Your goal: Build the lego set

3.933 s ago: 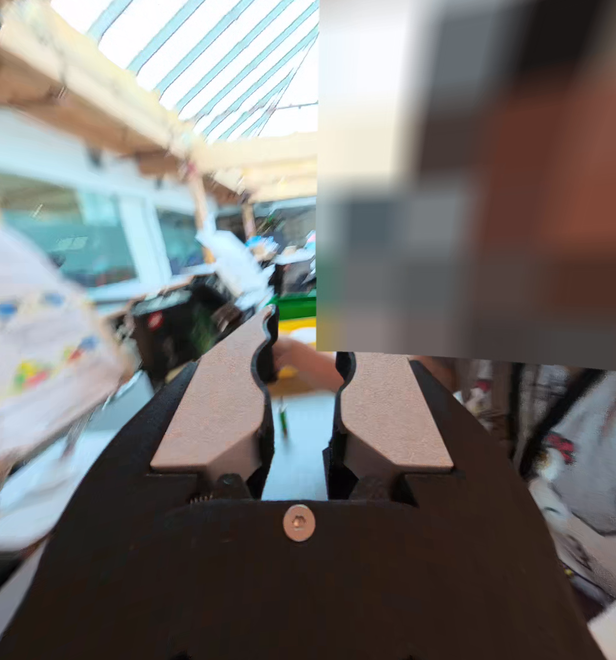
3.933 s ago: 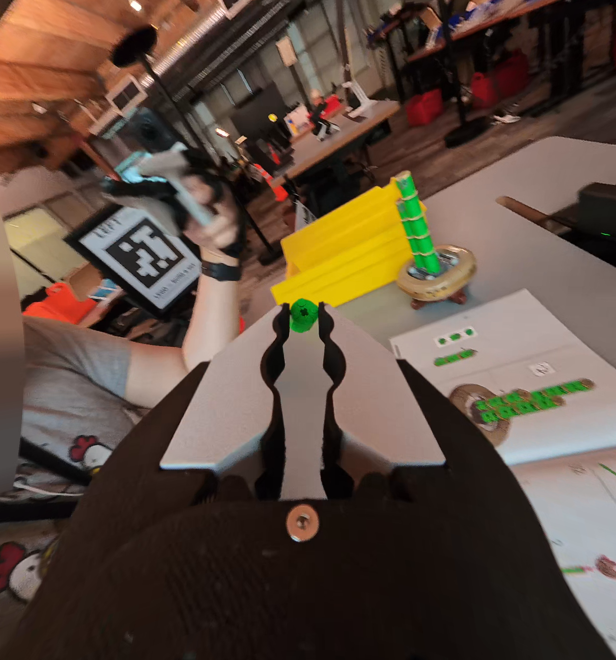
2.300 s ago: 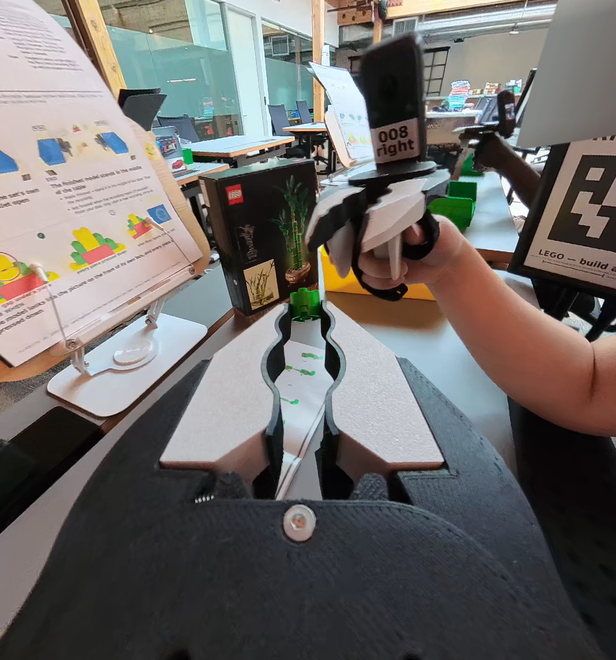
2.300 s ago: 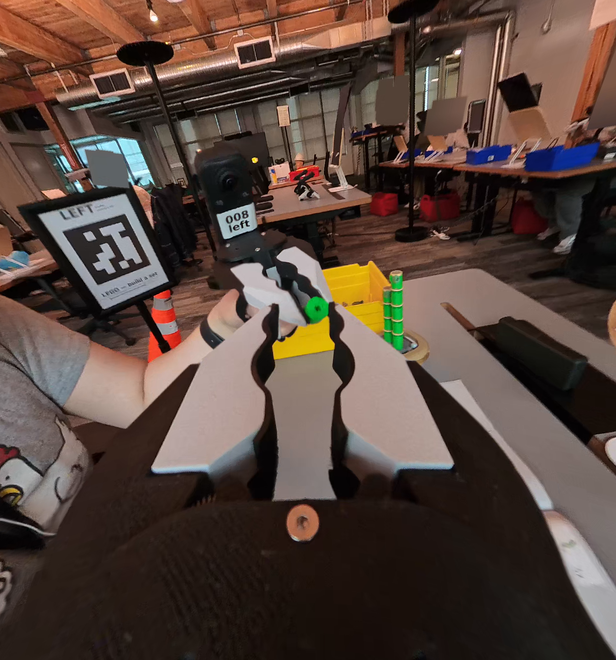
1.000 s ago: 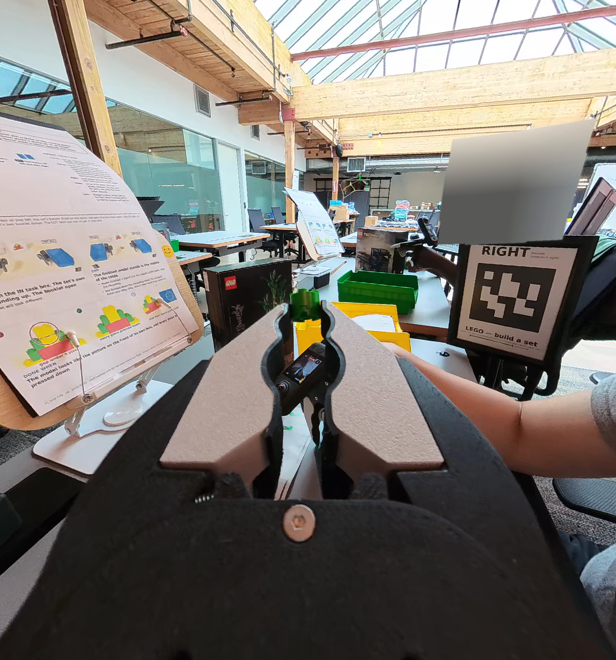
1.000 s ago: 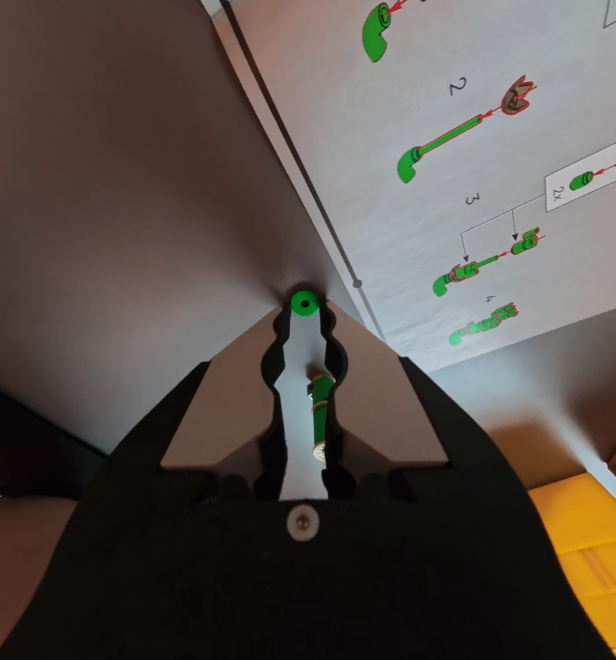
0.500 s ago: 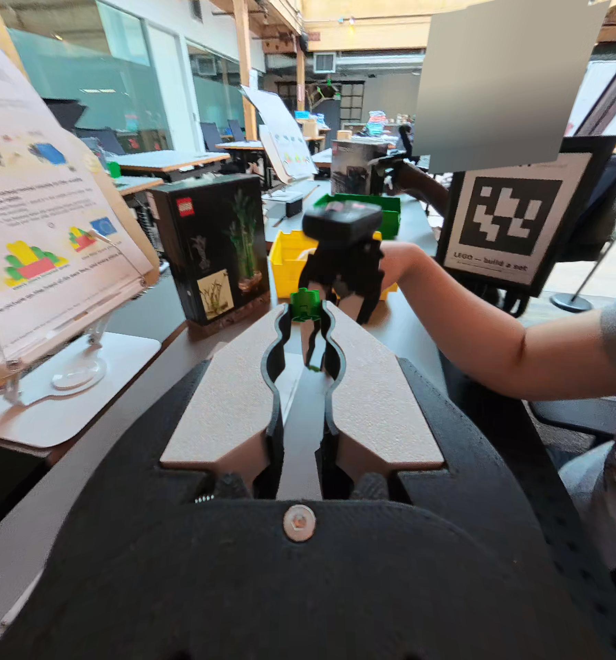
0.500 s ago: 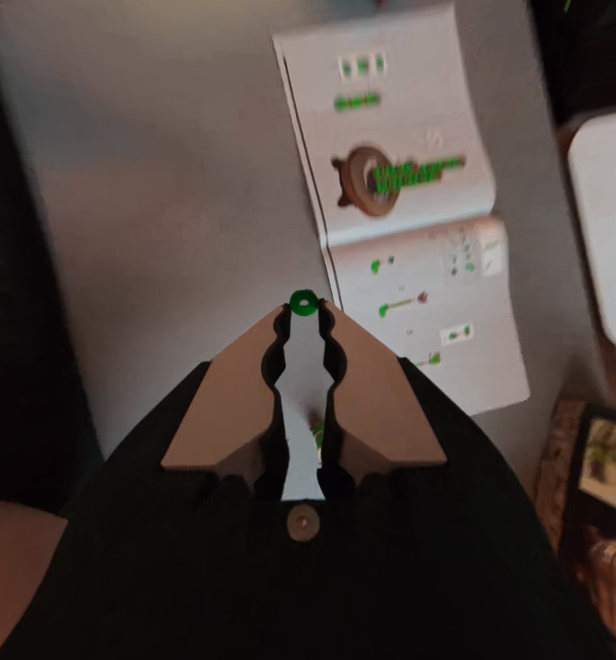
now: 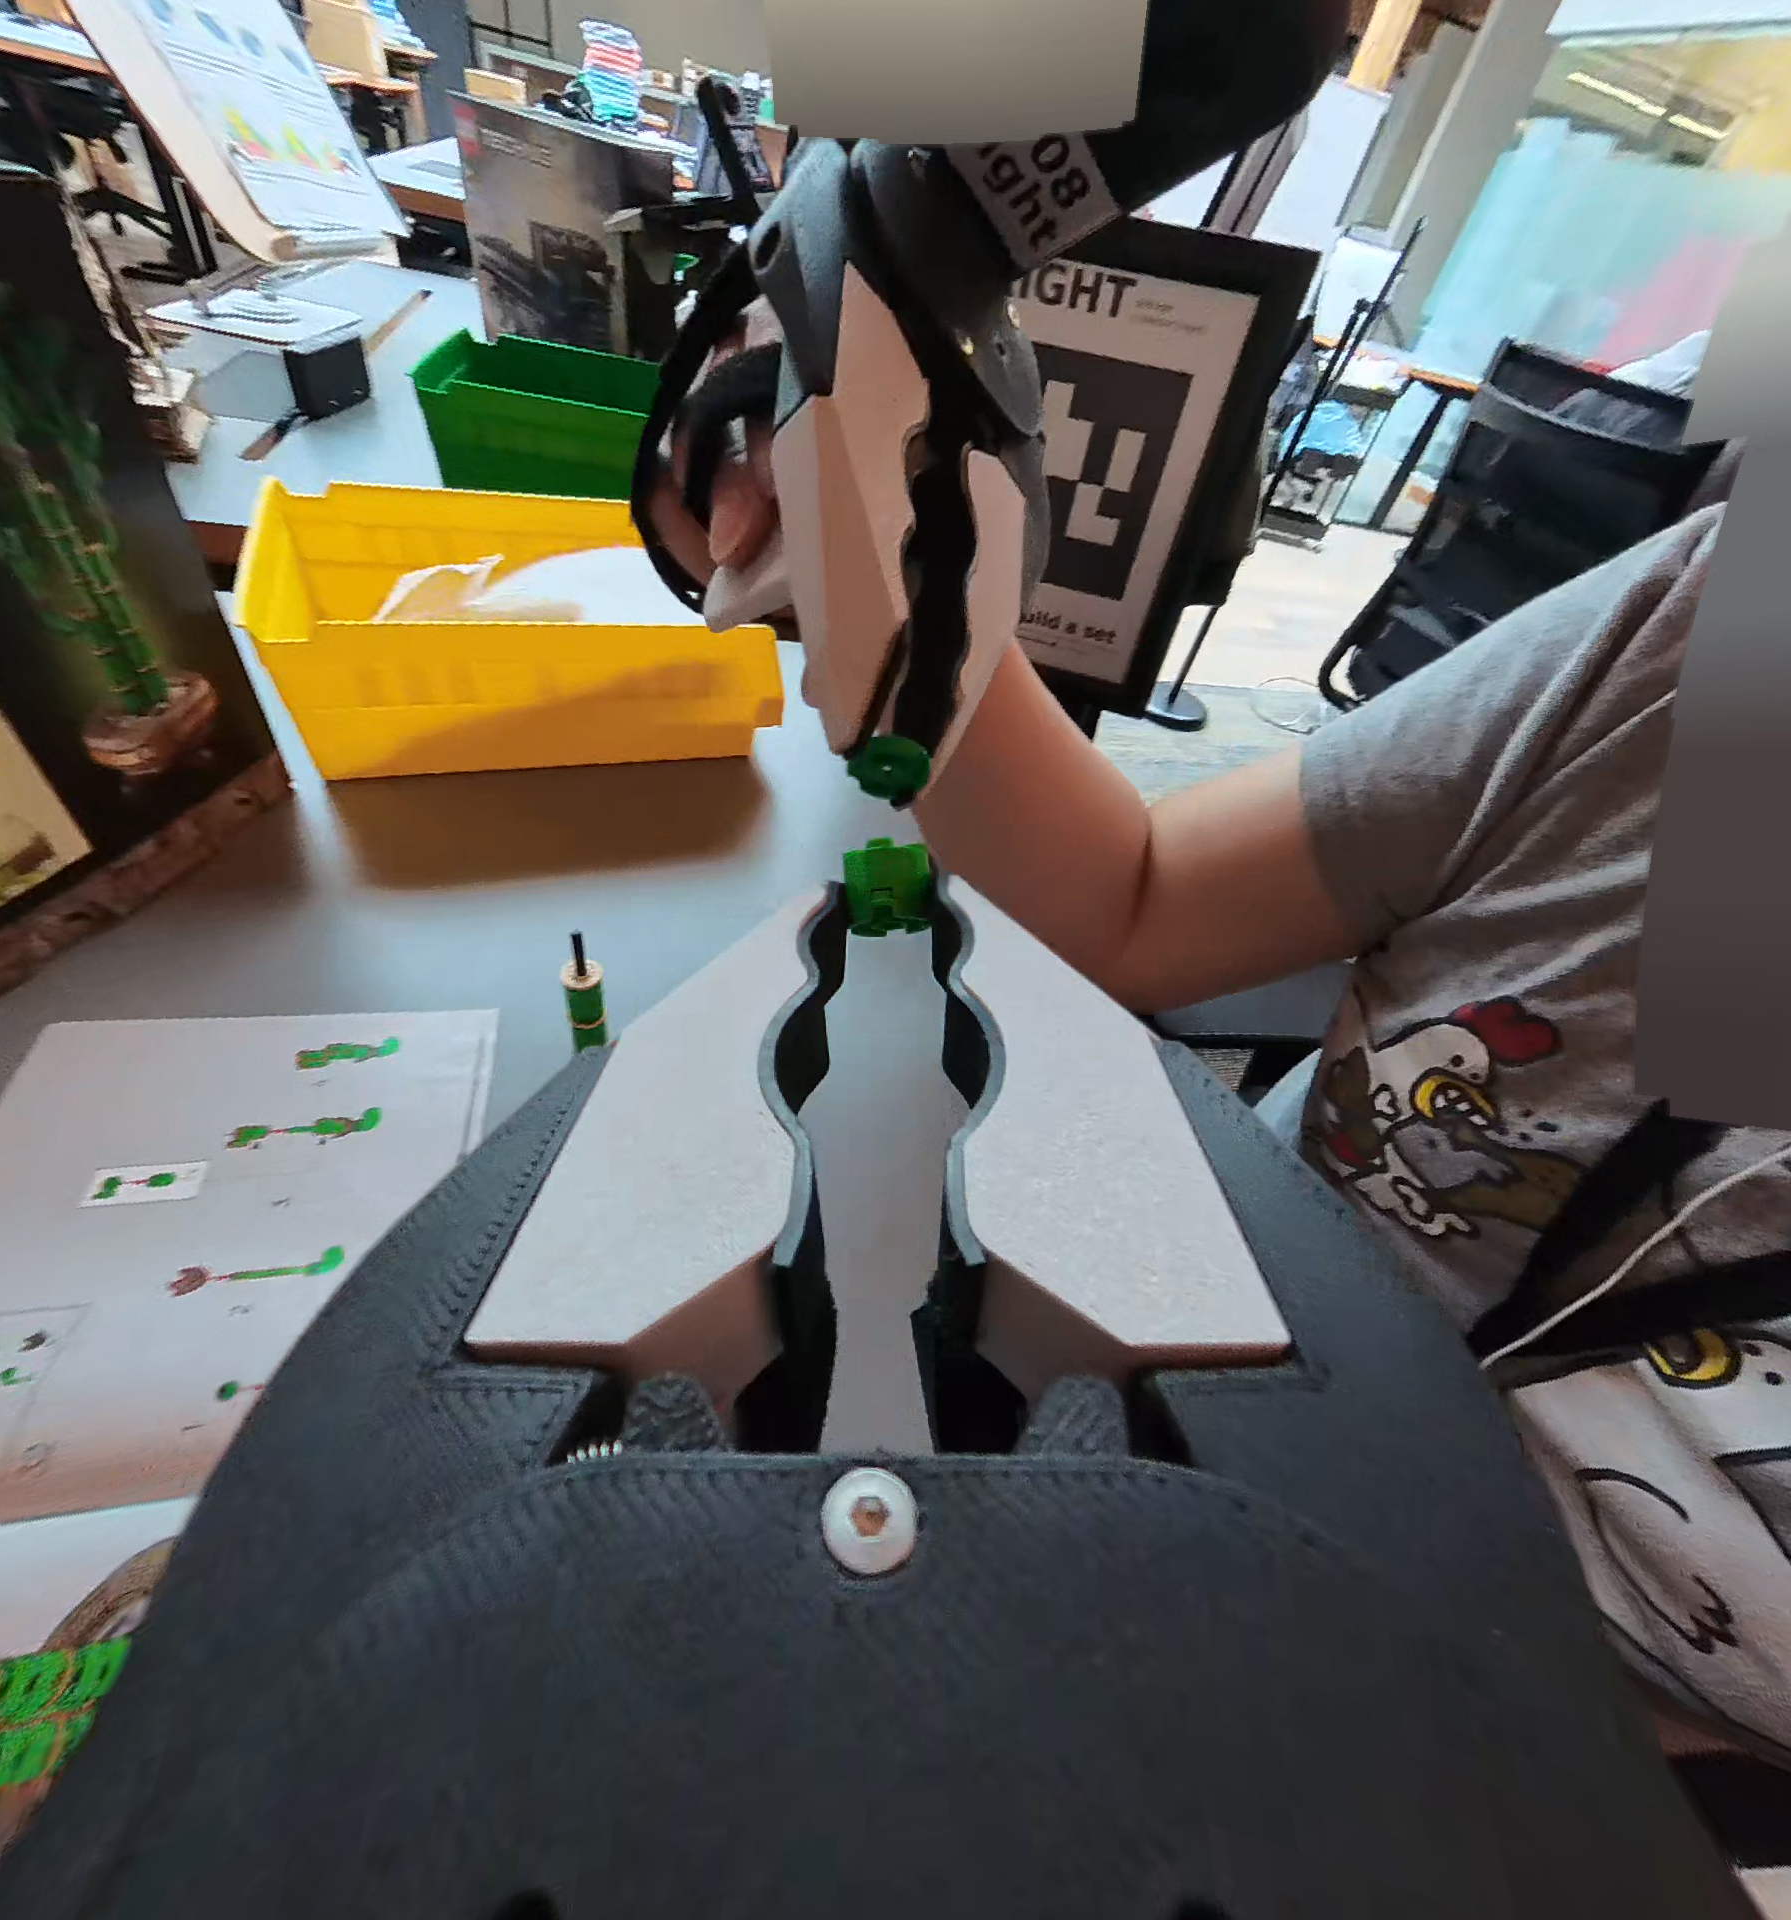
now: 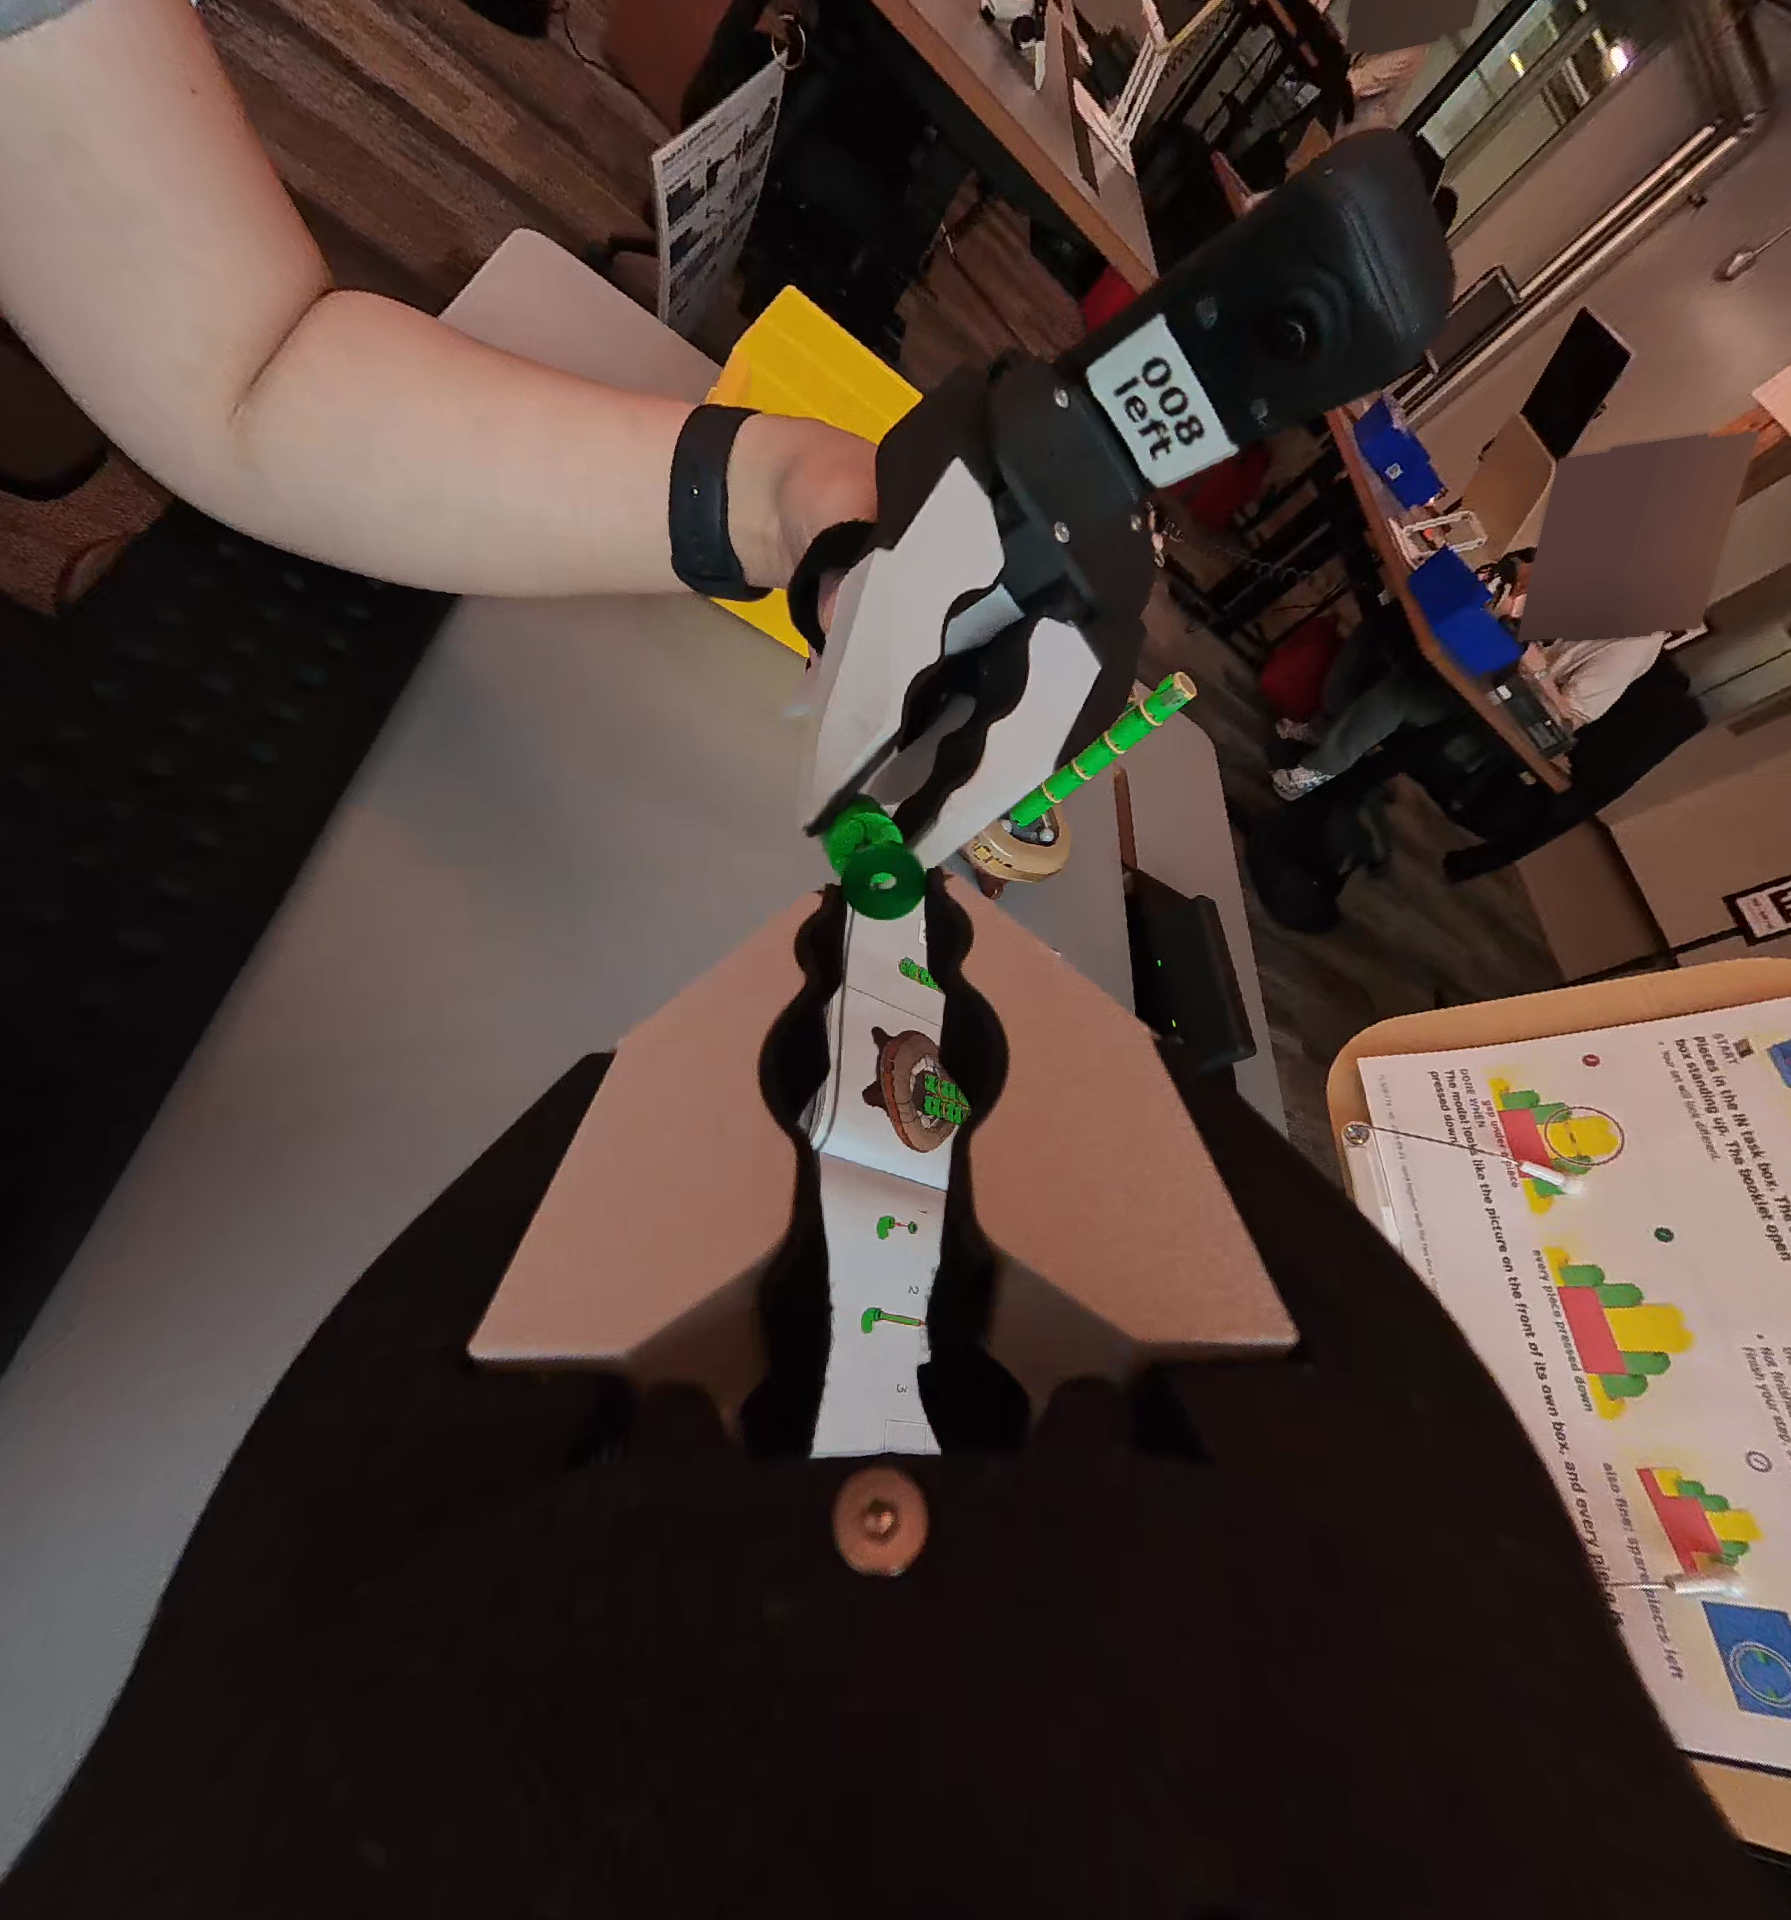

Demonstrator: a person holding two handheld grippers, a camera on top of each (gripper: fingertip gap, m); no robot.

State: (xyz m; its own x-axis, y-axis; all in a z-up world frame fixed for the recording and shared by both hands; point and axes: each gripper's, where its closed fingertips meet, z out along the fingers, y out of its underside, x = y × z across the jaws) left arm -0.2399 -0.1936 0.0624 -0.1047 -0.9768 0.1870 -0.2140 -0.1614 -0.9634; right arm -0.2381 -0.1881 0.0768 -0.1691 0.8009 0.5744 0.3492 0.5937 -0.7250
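Note:
My left gripper is shut on a small green lego piece at its tips. My right gripper is shut on a round green lego piece with a centre hole. The two grippers face each other tip to tip above the grey table. In the left wrist view the right gripper comes down from above, and its round piece hangs a small gap above mine. In the right wrist view the left gripper and its piece almost touch the round piece.
A short green stub with a black axle stands on the table by the open instruction booklet. A green bamboo stalk on a tan base stands farther off. A yellow bin, the lego box and an instruction stand surround the area. The tips of both grippers are at nearly the same place.
The right gripper swung up from pointing down at the table and booklet to face the left gripper. The left gripper tilted down. The two green pieces came close together.

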